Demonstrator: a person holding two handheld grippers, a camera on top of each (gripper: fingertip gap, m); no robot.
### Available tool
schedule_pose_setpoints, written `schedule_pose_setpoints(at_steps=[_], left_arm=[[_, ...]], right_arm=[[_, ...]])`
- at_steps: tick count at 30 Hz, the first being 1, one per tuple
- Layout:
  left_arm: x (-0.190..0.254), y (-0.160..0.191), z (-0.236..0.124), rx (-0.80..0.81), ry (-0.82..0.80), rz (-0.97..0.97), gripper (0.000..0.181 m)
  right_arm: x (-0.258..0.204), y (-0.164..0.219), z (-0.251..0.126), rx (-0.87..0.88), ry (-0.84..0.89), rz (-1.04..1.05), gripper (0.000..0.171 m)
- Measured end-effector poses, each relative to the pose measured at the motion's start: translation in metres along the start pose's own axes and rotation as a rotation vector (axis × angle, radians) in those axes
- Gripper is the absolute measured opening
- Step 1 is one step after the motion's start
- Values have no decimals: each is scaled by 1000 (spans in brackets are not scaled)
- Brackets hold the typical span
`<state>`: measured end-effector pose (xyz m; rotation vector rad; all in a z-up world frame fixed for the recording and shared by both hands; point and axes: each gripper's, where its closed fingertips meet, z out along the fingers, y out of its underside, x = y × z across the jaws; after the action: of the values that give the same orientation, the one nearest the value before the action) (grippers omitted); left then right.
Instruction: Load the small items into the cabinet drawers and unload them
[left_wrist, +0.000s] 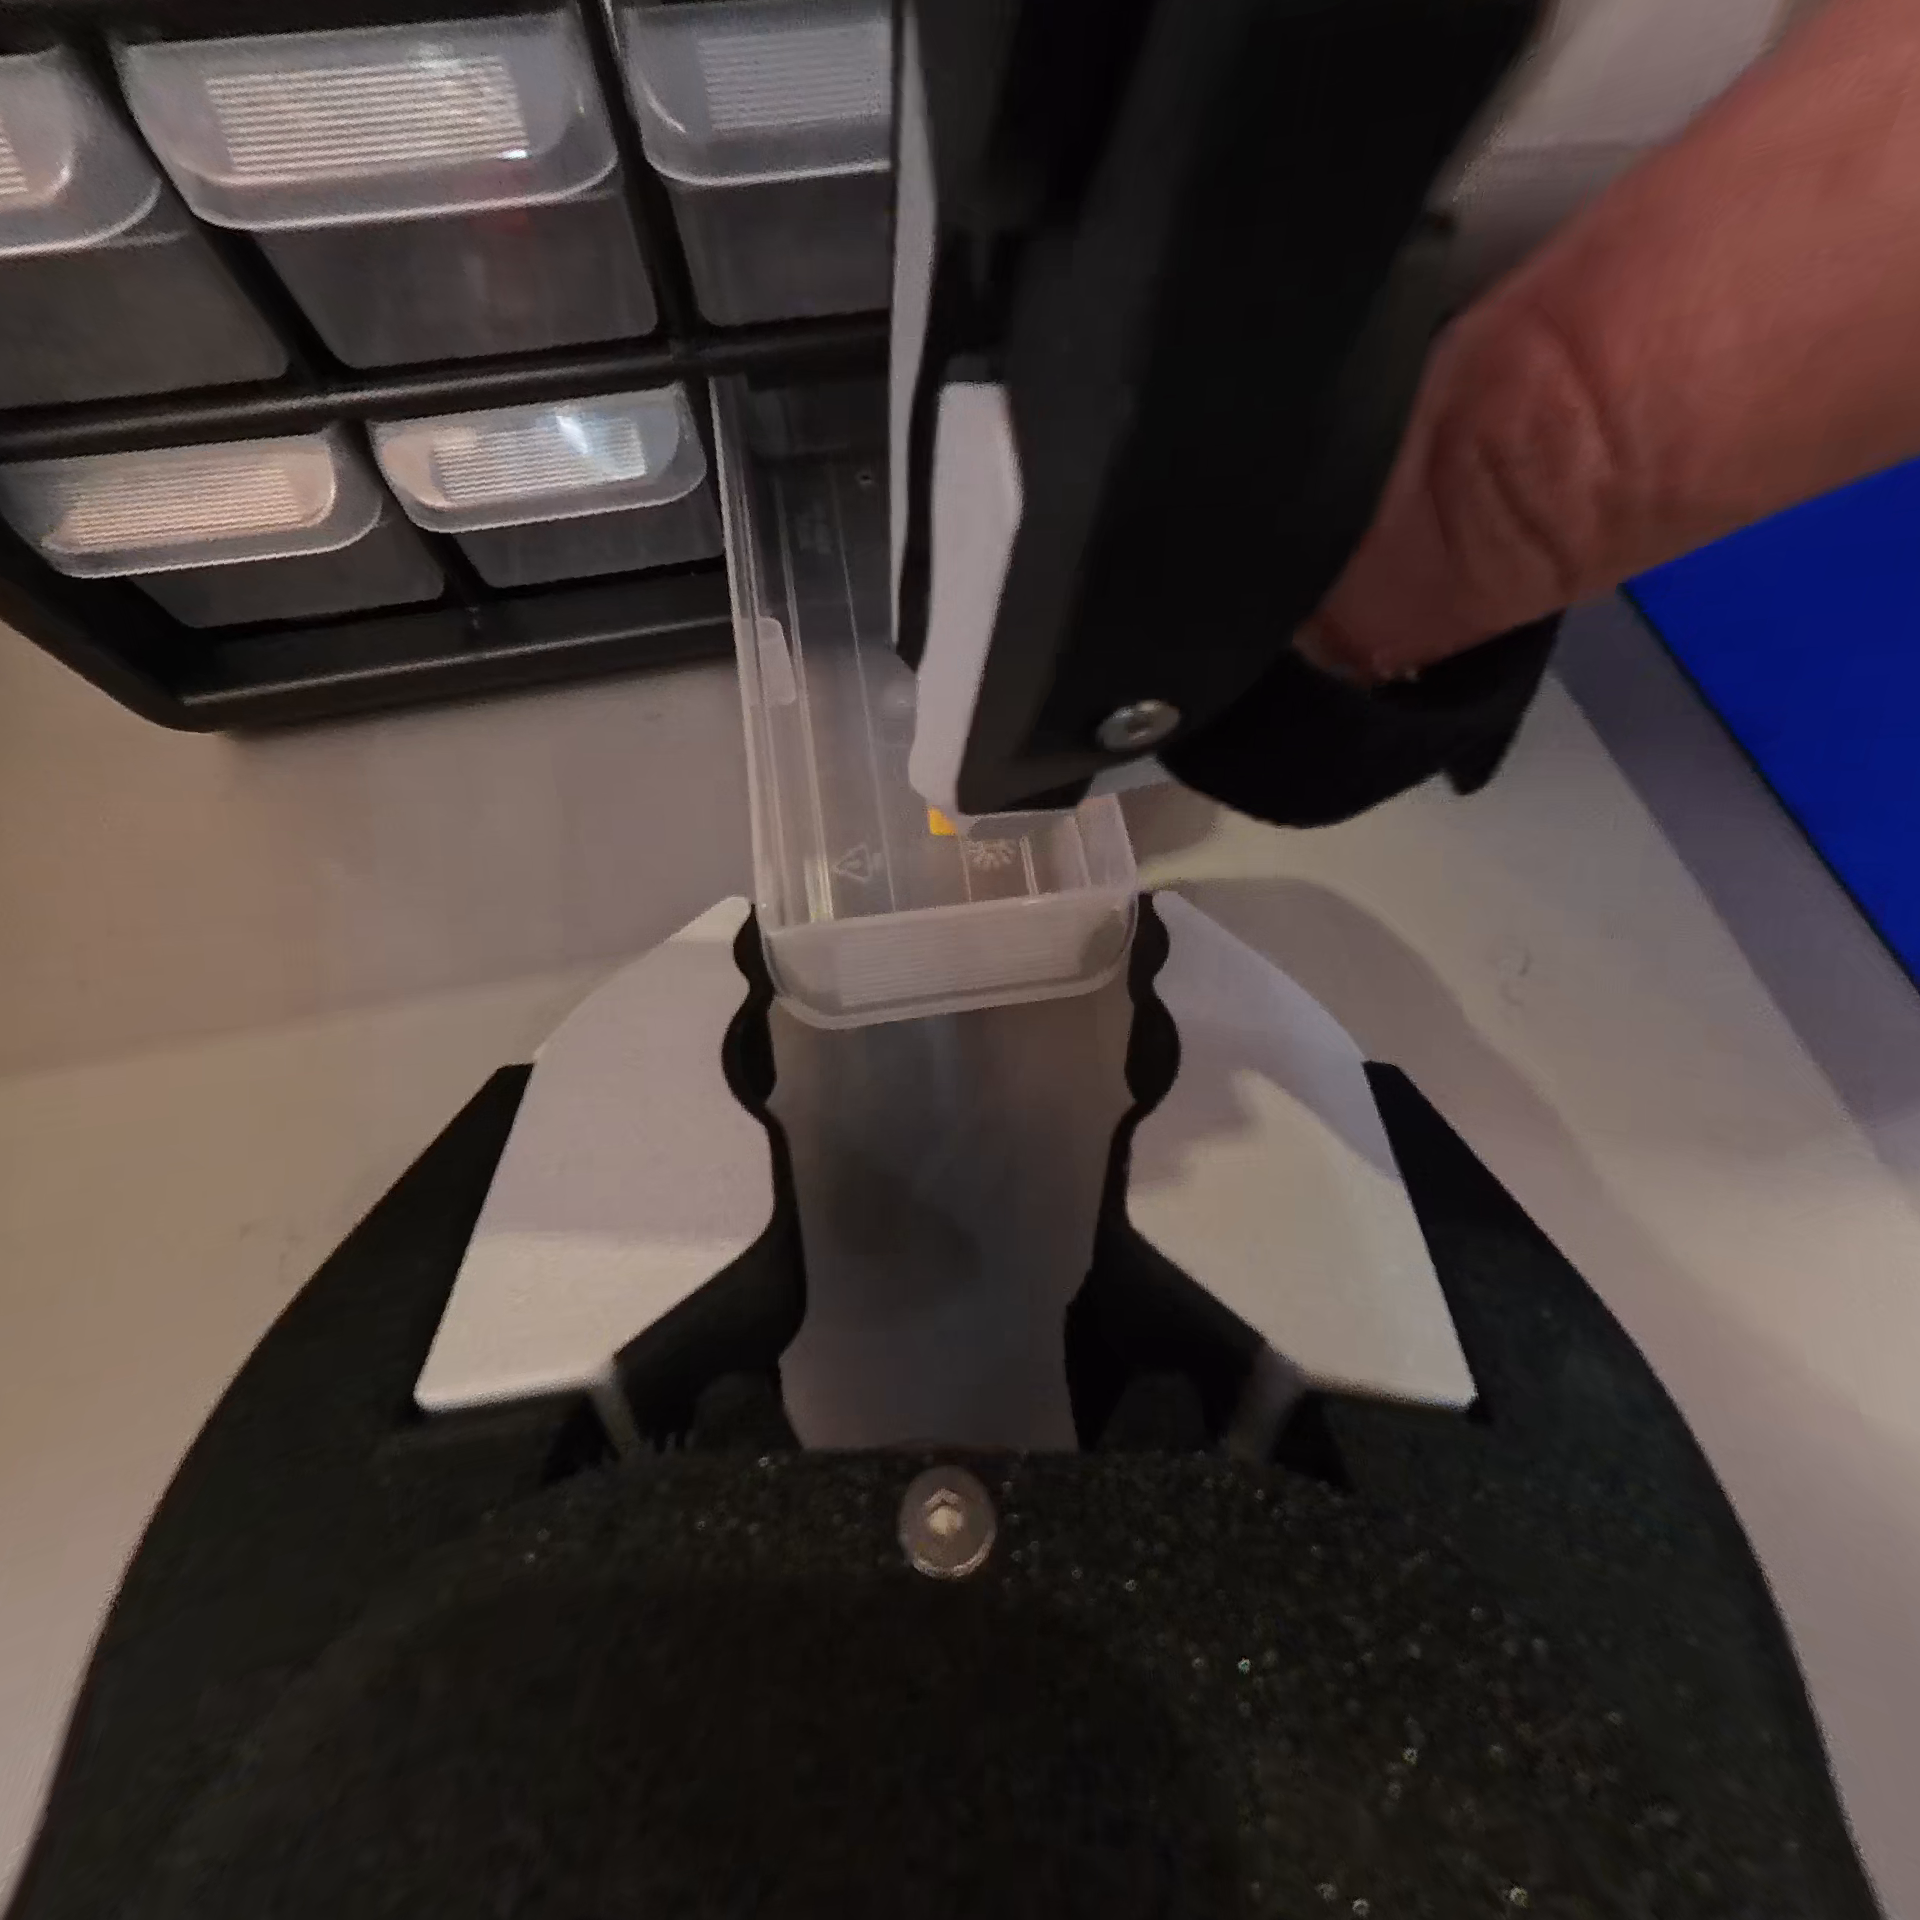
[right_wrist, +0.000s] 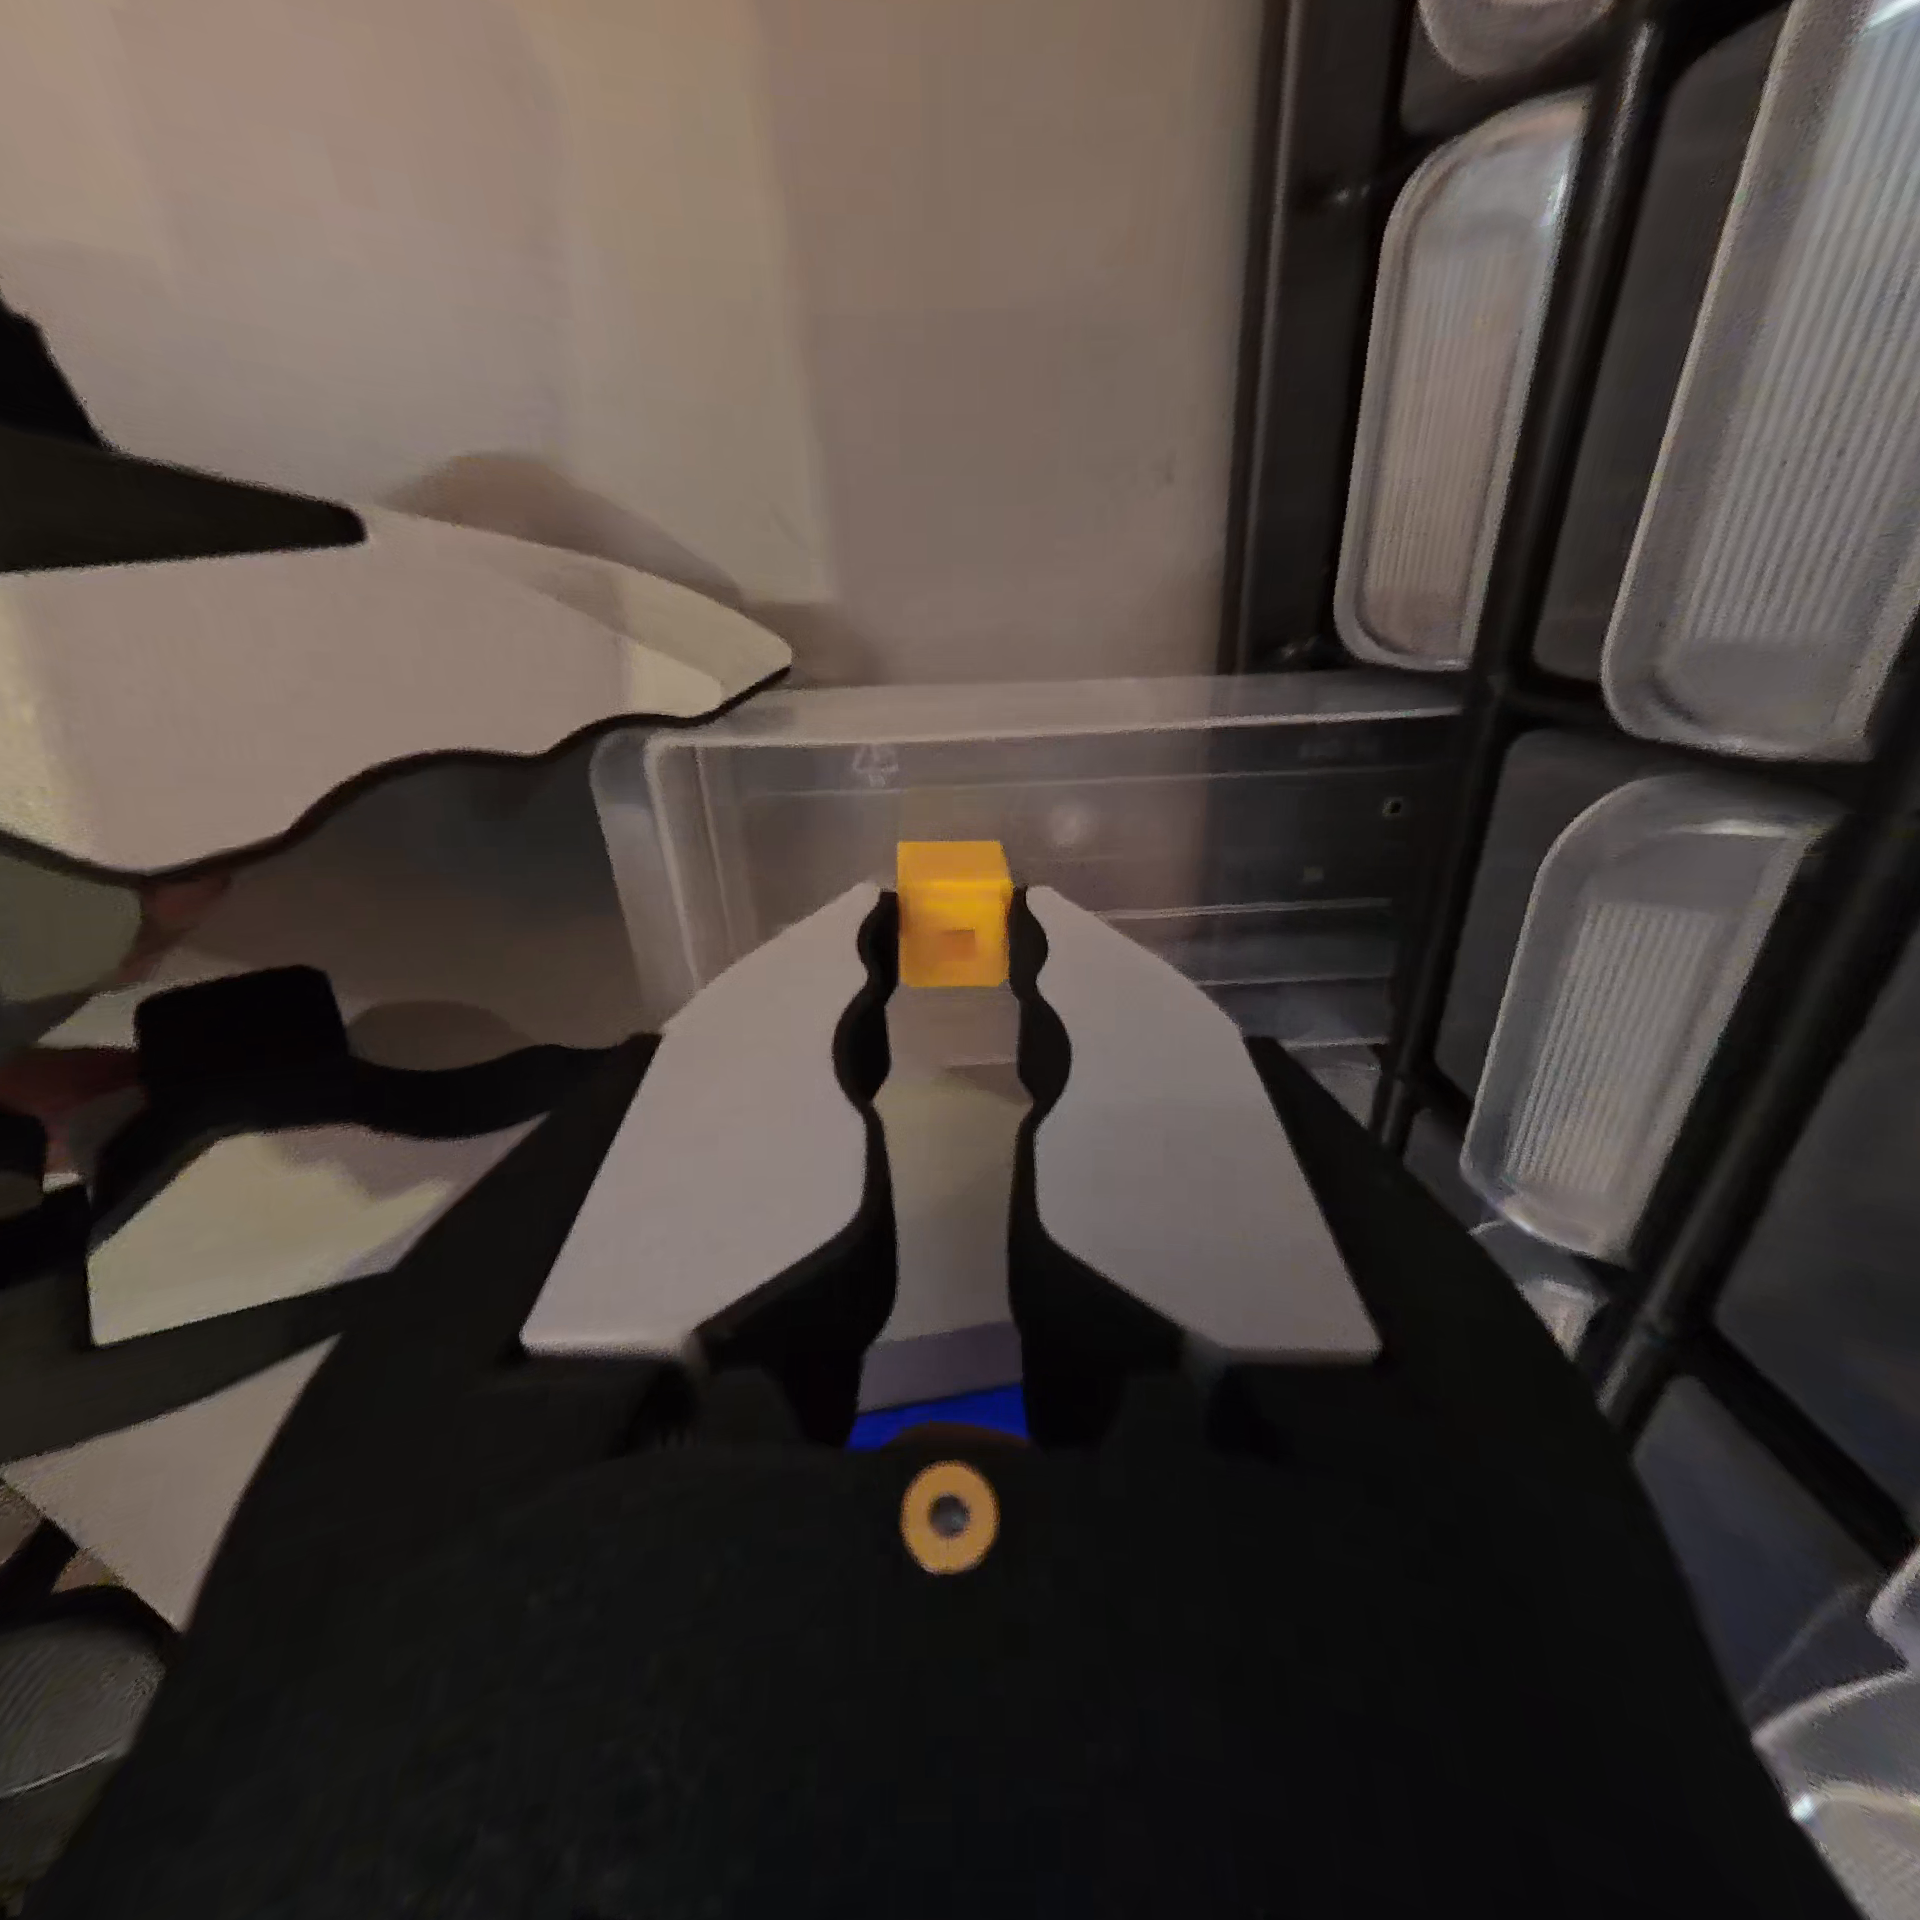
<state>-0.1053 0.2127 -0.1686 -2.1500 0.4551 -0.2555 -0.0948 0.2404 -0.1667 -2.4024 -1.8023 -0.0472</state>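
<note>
My L gripper (left_wrist: 951, 961) clenched the clear drawer (left_wrist: 831, 727) front, pulled out of black cabinet (left_wrist: 343, 384), while R gripper (right_wrist: 953, 914) pinched small yellow cube (right_wrist: 952, 928) over drawer's inside, near front.

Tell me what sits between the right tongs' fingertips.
A small yellow plastic cube, pinched between the right tongs over the pulled-out clear plastic drawer; the right wrist view shows it best.

Yellow cube (left_wrist: 943, 823) mostly hidden behind right claw (left_wrist: 951, 800) tips.
</note>
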Motion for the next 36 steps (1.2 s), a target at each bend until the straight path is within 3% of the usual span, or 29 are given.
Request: schedule_pose_setpoints(at_steps=[4,9,12,15,19,23,28,36], left_arm=[[0,0,0,1,8,-7,66],[0,0,0,0,10,-9,66],[-1,0,1,-4,10,-6,66],[-1,0,2,-4,12,-6,66],[-2,-1,3,-4,9,-2,66],[-2,-3,5,-2,9,-2,66],[-3,-4,7,-1,15,-11,66],[-5,-3,5,-5,32,-8,66]], right_arm=[[-3,1,-25,102,-4,17,20],[-15,25,-109,312,61,51,20],[-12,72,-160,389,143,136,20],[10,151,-178,316,249,308,20],[30,247,-149,171,239,594,20],[34,298,-88,3,207,796,20],[22,309,-31,-126,136,904,20],[16,317,-9,-151,118,933,21]])
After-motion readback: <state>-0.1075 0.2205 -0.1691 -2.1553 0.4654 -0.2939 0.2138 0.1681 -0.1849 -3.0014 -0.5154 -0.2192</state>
